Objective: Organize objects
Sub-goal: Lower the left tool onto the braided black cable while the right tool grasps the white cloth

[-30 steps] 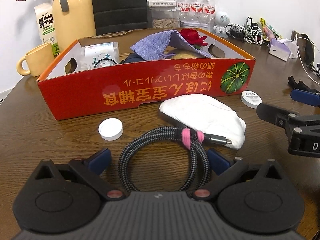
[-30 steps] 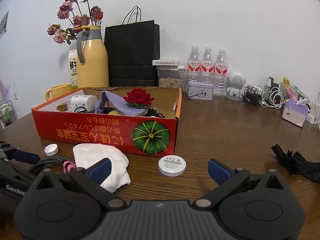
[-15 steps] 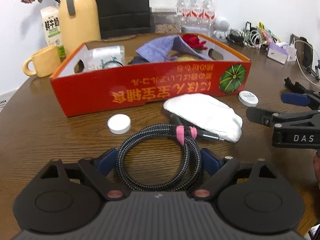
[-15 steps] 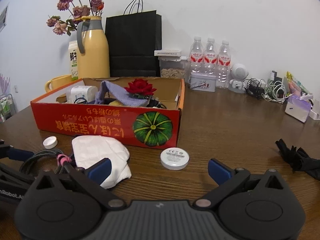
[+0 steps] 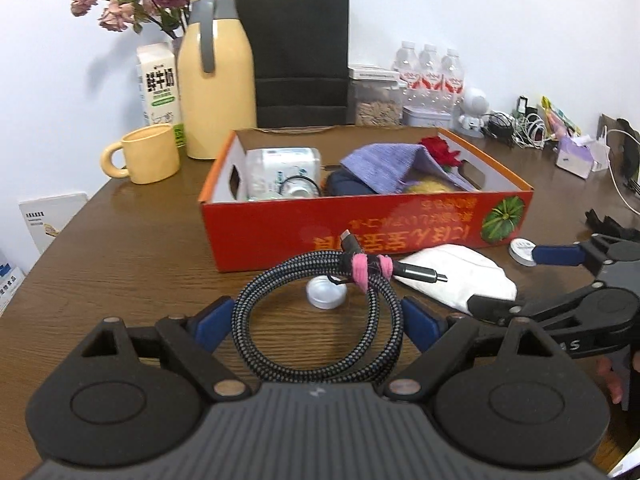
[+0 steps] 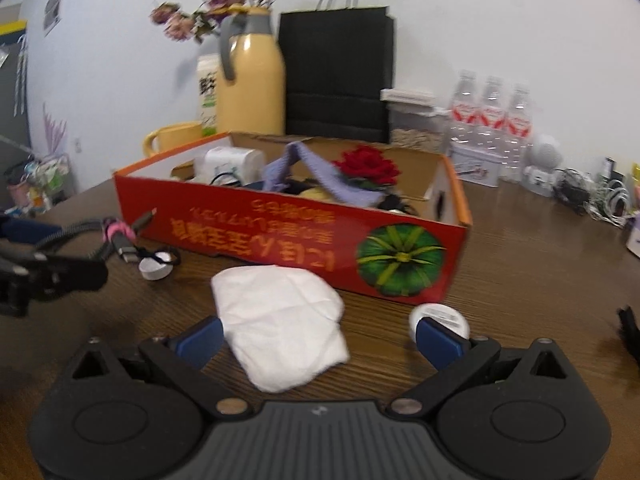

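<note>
My left gripper (image 5: 316, 320) is shut on a coiled black braided cable (image 5: 272, 272) bound with a pink tie. The coil hangs above the table, its plugs pointing toward the red cardboard box (image 5: 400, 232). In the right wrist view the cable (image 6: 116, 232) shows at the left, in front of the box (image 6: 280, 232). My right gripper (image 6: 320, 340) stands open low over a folded white cloth (image 6: 280, 312), whose near end lies between its fingers. A white cap (image 5: 326, 294) lies under the coil. Beside the right finger is a round white disc (image 6: 440, 316).
The box holds a purple cloth (image 5: 384, 164), a red rose (image 6: 370, 166) and a white pack. Behind it stand a yellow jug (image 5: 216, 88), a mug (image 5: 148, 160), a black bag (image 5: 300, 60) and water bottles (image 6: 492, 116). A black cloth (image 6: 630, 332) lies far right.
My left gripper has closed on the cable coil and lifted it off the table. My right gripper has moved left until the white cloth sits between its fingers.
</note>
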The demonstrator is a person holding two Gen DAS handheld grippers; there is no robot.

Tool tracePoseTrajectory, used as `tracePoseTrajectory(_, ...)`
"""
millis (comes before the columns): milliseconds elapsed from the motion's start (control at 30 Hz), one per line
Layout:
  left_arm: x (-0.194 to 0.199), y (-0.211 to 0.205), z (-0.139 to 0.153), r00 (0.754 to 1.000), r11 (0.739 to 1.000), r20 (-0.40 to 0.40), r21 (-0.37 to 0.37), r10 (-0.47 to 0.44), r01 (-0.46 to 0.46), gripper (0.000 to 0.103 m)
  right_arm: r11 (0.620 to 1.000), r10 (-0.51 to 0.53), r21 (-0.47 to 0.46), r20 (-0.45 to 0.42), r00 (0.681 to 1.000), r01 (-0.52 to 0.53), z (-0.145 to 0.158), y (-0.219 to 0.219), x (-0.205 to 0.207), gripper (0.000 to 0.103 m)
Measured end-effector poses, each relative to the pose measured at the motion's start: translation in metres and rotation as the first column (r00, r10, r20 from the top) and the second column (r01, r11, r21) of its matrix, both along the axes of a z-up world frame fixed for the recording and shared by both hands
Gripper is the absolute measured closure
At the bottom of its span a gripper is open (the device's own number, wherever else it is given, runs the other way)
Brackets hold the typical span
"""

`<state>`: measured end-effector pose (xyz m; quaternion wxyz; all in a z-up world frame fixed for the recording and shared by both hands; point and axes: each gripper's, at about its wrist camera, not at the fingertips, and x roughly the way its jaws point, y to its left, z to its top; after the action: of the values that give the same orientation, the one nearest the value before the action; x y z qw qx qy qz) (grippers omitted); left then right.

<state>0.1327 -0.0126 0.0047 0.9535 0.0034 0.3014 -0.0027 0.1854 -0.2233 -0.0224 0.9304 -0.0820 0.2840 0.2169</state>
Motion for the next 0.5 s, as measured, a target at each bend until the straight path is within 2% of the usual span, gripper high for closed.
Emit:
tracePoseTrajectory(233,0.000,0.013,-0.001,1.000,1.000,0.000,-0.024,0.012,-0.012,0.013,0.998,0.040,-0.036,-0.078,0.996,-0.043,-0.007,0.022,0.021,0.002)
tracePoseTrajectory(400,0.000,0.017,-0.003,1.000,0.999,0.001,-0.041,0.008,-0.008,0.013,0.997,0.077,0.011,-0.080,0.994,-0.076,-0.007,0.022,0.021,0.030)
tracePoseTrajectory(500,0.000,0.019,-0.003,1.000,0.999,0.003,-0.047,0.006,-0.006,0.013,0.997,0.074,0.002,-0.067,0.995,-0.074,-0.006,0.025,0.017,0.033)
